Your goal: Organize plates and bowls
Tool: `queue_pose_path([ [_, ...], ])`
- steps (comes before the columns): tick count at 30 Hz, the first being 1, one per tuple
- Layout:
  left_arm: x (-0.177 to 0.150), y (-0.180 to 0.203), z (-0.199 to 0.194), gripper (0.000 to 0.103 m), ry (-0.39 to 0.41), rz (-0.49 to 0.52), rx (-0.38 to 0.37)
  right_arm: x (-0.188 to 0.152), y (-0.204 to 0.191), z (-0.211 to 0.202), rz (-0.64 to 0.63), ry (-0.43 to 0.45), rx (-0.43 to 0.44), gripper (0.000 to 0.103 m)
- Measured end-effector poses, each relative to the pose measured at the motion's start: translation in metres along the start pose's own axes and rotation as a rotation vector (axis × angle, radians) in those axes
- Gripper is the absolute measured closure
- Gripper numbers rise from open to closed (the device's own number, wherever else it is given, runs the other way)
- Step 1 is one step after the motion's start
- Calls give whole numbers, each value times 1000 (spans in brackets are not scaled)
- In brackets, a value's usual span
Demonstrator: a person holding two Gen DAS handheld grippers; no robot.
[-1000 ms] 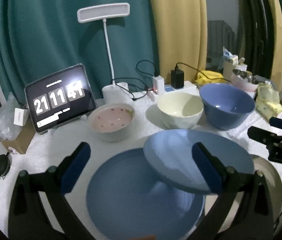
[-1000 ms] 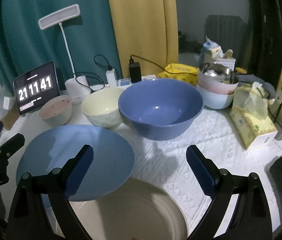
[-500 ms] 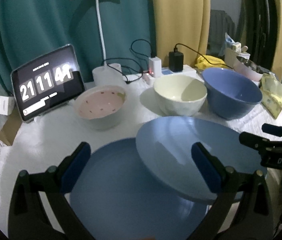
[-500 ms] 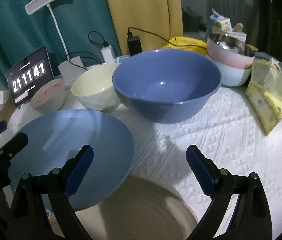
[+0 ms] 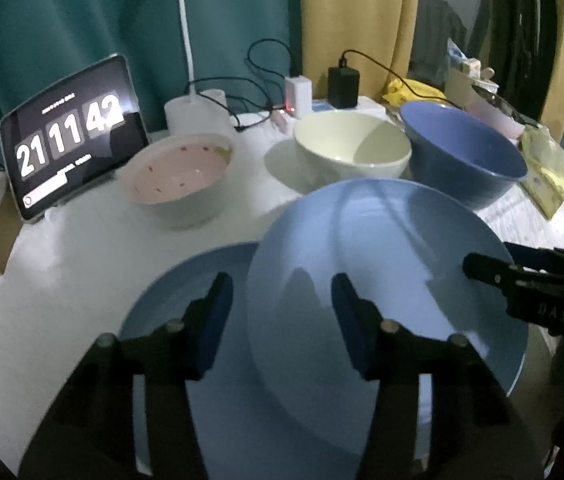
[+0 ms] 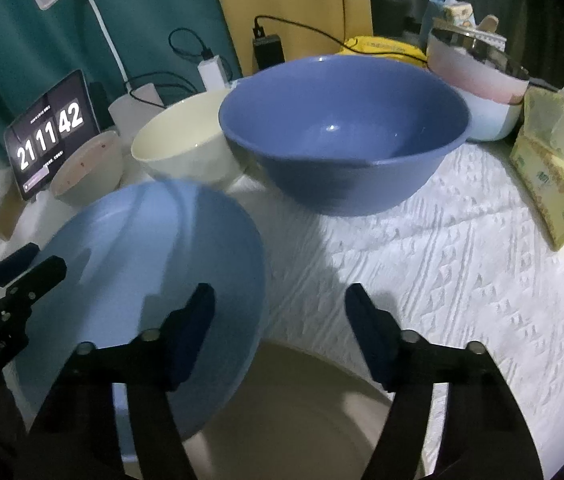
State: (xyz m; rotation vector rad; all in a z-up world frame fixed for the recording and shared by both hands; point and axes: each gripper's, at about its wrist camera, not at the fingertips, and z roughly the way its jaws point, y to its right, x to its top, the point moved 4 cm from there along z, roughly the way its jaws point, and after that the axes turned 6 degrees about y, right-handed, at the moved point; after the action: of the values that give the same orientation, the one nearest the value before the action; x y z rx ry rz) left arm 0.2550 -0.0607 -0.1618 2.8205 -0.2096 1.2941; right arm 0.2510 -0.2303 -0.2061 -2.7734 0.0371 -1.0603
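Left wrist: the left gripper (image 5: pixel 282 320) is seen w/ jaws half spread, just closing, straddling the near-left rim of the light blue plate (image 5: pixel 382 280), which overlaps a darker blue plate (image 5: pixel 169 320); whether the pads touch it can't be told. Pink bowl (image 5: pixel 179 178), cream bowl (image 5: pixel 352 152) and blue bowl (image 5: pixel 462 160) are lined up far.

Right wrist: the right gripper (image 6: pixel 279 328) is seen w/ jaws just closing but spread, nothing pinched, over the beige plate (image 6: pixel 302 412), which lies near, right of the light blue plate.

Bowls (image 6: pixel 342 136) crowd rear; overlapping plates (image 5: pixel 382 280) fill front; bare cloth (image 6: pixel 462 280) rightward, seemingly passable.
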Motion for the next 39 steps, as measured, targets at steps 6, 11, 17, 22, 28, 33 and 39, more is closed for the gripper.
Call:
queue_pose_path([
  [6,-5,0,3,70,-10,-5,17,1,-4,-2,-9,2,31,59],
  [11,-10,-4,4,77,-25,-22,4,0,-12,-5,-39,18,34,80],
  [17,-11,-7,4,79,-29,-45,-24,0,-9,-7,-20,27,35,82],
  [22,-13,-8,0,79,-33,-60,-47,0,-10,-16,-21,44,18,85],
  [28,-14,-8,-12,79,-9,-58,-60,-1,-13,-29,-28,64,2,85],
  [33,-14,-5,-25,79,13,-47,-77,-2,-13,-42,-27,81,-10,85],
  [39,-18,6,-42,79,28,-22,-98,-8,-10,-62,-21,104,-35,85],
])
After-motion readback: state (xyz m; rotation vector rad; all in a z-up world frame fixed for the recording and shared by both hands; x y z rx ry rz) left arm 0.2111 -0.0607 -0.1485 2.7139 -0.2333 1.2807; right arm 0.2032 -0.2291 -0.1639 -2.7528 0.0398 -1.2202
